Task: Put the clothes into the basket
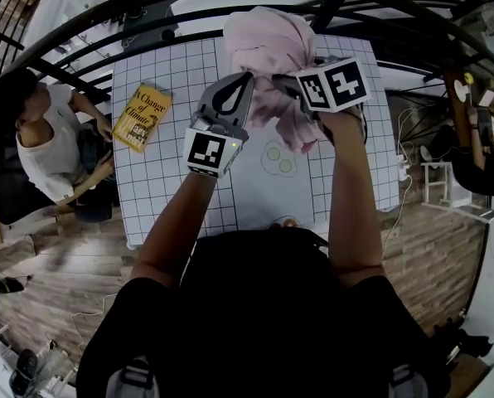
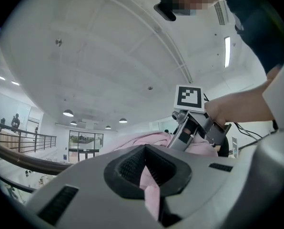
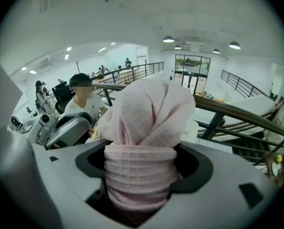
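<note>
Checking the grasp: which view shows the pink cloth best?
Right gripper view: the pink cloth fills its jaws, thickly bunched. Head view shows it from above, partly hidden; left gripper view, only a thin pinched fold.

Yellow book on gridded table

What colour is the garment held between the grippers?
Pale pink garment, waffle-textured; clearest in the right gripper view.

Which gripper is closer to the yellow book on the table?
Left. The left gripper hangs just right of the yellow book; the right gripper is farther right, across the pink cloth both grip.
</note>
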A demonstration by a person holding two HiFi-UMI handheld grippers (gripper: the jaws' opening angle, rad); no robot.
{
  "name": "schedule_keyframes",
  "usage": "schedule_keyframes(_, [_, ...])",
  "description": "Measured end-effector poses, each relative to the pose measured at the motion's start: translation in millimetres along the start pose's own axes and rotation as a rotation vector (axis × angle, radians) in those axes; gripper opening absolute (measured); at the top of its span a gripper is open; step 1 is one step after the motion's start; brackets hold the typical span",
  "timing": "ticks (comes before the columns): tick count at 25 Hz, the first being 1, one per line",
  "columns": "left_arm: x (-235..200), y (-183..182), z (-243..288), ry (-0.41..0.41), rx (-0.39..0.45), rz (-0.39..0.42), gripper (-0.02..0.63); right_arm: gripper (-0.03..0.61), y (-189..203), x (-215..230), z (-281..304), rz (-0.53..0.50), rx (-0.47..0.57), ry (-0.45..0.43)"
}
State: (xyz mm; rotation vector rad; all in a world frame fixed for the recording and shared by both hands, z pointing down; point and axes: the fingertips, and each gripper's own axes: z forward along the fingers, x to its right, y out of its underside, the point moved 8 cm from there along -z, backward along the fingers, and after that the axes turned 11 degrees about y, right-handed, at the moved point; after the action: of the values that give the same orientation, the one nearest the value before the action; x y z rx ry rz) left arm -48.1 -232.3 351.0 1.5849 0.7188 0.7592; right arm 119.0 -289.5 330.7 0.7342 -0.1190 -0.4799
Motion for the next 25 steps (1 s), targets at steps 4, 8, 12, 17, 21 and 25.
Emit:
schedule_keyframes(4, [-13.1, 8.4, 13.2, -0.025, 0.006, -0.014, 0.000, 0.367, -9.9, 9.4, 15.8, 0.047, 0.043, 0.031])
schedule_keyframes(8, [-26.9, 14.6, 24.8, -0.036, 0.012, -0.013, 0.000, 0.367, -16.5, 20.2, 32.3, 0.096, 0.069, 0.048])
schedule_keyframes(12, [-39.0, 22.4, 36.2, -0.041, 0.005, -0.005, 0.000, 0.367, -21.6, 33.6, 49.1, 0.129, 0.096, 0.078])
schedule_keyframes(17, [-57.5, 31.9, 49.9, -0.051, 0.000, -0.020, 0.000, 0.367, -30.7, 51.5, 72.2, 0.163, 0.113, 0.111])
schedule_keyframes(21, [-69.0, 39.8, 60.2, -0.052, 0.001, -0.019, 0.000, 0.368, -39.2, 62.0, 88.5, 0.182, 0.132, 0.131])
schedule_keyframes(25, [-79.3, 49.7, 71.3, -0.052, -0.005, -0.023, 0.000, 0.368, -42.4, 69.6, 110.1, 0.198, 0.144, 0.152])
